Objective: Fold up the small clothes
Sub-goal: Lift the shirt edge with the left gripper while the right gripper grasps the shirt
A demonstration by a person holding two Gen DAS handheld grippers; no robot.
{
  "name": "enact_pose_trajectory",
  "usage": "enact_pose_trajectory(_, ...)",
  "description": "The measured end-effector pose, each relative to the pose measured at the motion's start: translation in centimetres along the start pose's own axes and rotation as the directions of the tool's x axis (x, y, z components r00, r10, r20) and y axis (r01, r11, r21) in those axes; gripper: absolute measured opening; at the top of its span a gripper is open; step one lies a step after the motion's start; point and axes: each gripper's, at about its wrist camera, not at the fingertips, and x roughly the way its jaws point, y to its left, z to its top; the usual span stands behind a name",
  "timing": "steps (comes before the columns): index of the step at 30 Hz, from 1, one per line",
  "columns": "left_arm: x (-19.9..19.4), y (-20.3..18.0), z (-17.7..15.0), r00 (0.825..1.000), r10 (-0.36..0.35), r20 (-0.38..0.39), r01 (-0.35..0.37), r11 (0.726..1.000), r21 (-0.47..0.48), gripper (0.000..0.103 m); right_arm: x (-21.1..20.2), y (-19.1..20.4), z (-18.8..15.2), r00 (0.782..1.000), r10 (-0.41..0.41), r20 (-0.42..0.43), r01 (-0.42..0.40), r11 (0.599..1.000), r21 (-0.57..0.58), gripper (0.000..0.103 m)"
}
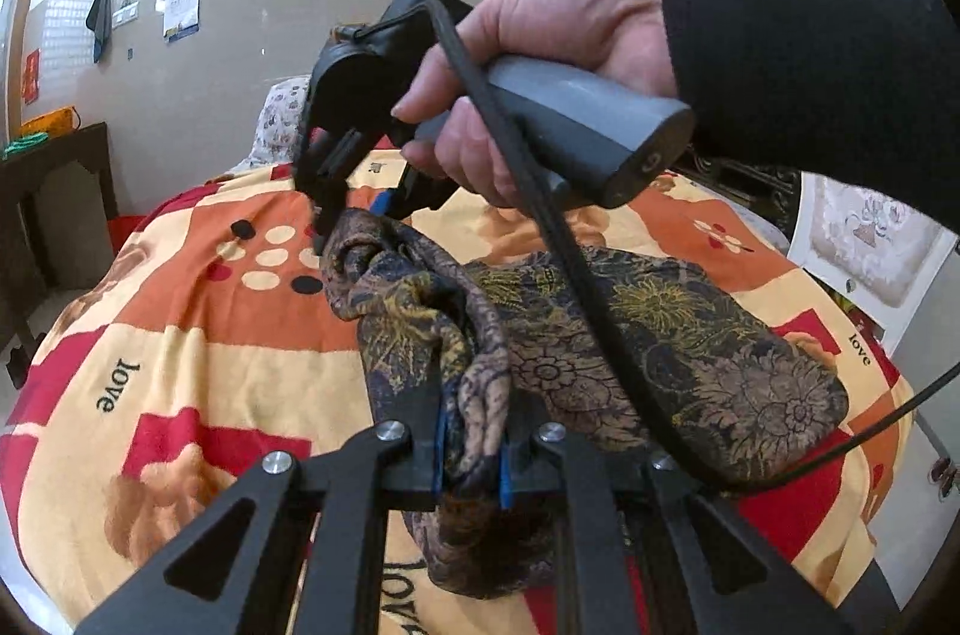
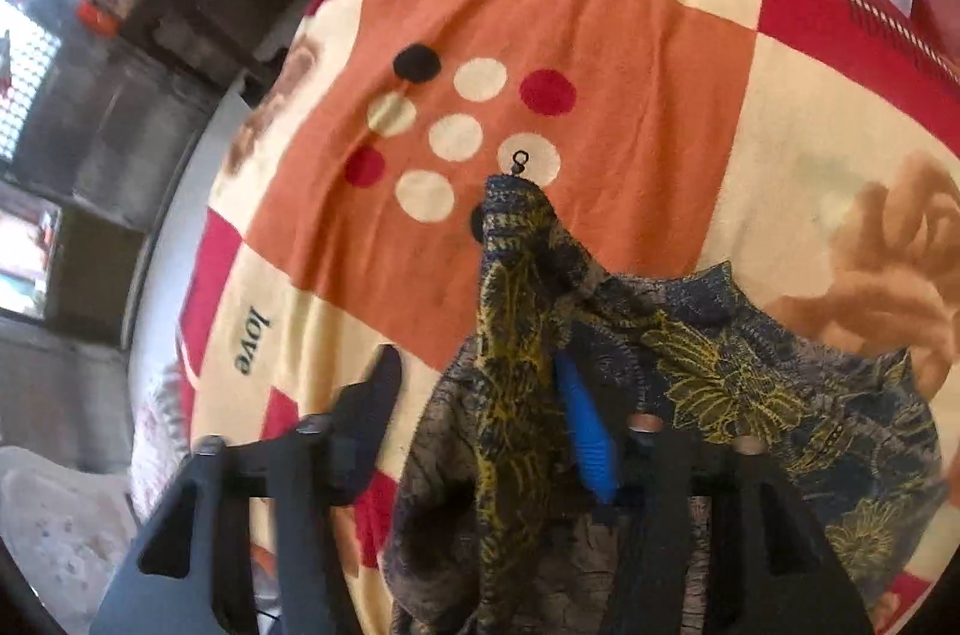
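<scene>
A dark blue and gold flowered garment (image 1: 690,335) (image 2: 750,383) lies crumpled on a bedspread (image 1: 180,323) (image 2: 600,35) of orange, cream and red patches. My left gripper (image 1: 471,431) is shut on a bunched fold of it, lifting that part off the bed. My right gripper (image 1: 351,224) (image 2: 477,359), held by a hand (image 1: 540,53) in a black sleeve, points steeply down at a raised far corner of the garment. The cloth hangs against its blue pad (image 2: 585,431). The other finger (image 2: 378,395) stands apart from the cloth, so the jaws are open.
The right gripper's black cable (image 1: 570,263) trails across the garment. A dark wooden side table (image 1: 54,167) stands left of the bed and a white cabinet (image 1: 870,245) to its right. A flowered pillow (image 1: 282,119) lies at the bed's far end.
</scene>
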Motion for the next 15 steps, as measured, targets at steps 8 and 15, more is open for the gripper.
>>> enact_pose_trajectory(8, -0.7, -1.5, 1.0, 0.999, -0.050, 0.008, 0.049, 0.999, 0.023, 0.012, -1.9, -3.3, -1.4, 0.999, 0.042, 0.027, -0.043, 0.999, 0.031, 0.019)
enact_pose_trajectory(15, -0.3, -8.3, 2.4, 0.983, -0.183, -0.010, 0.183, 0.977, 0.105, 0.012, -7.4, -10.3, -5.6, 0.994, 0.065, 0.090, -0.074, 0.992, 0.098, 0.018)
